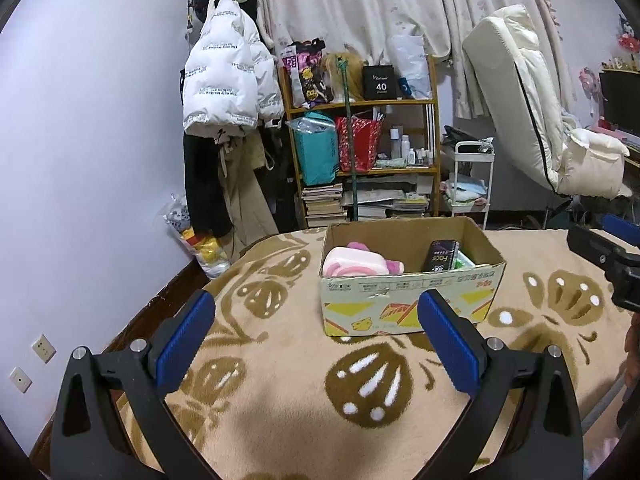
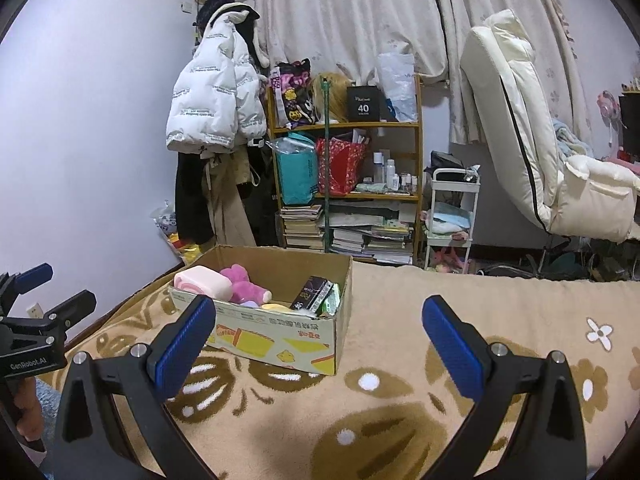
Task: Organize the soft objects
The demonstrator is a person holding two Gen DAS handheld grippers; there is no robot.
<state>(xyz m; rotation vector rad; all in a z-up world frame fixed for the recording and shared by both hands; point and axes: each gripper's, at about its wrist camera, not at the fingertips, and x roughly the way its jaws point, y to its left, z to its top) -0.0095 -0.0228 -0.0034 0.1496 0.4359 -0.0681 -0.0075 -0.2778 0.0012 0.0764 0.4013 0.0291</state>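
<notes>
Cardboard box (image 1: pixel 408 300) sits on the patterned blanket (image 1: pixel 280 380), long axis roughly left-right in the left wrist view. Inside — pink plush toy (image 2: pixel 244 286) at the left end, dark packet (image 1: pixel 440 256) upright at the right. Left gripper (image 1: pixel 316 332) and right gripper (image 2: pixel 320 336): fingers apart, empty, short of the box.

A cardboard box (image 1: pixel 408 280) sits on the blanket (image 1: pixel 280 360), at 12 o'clock from the left gripper (image 1: pixel 316 340) and at 11 o'clock from the right gripper (image 2: pixel 320 344). In the box, a plush toy (image 1: pixel 356 262) lies at its 9 o'clock end and a packet (image 1: pixel 440 256) stands at its 3 o'clock end. Behind the box stands a shelf unit (image 1: pixel 360 140), with a hanging jacket (image 1: pixel 224 76) at its 9 o'clock and a small cart (image 1: pixel 468 184) at its 3 o'clock.
</notes>
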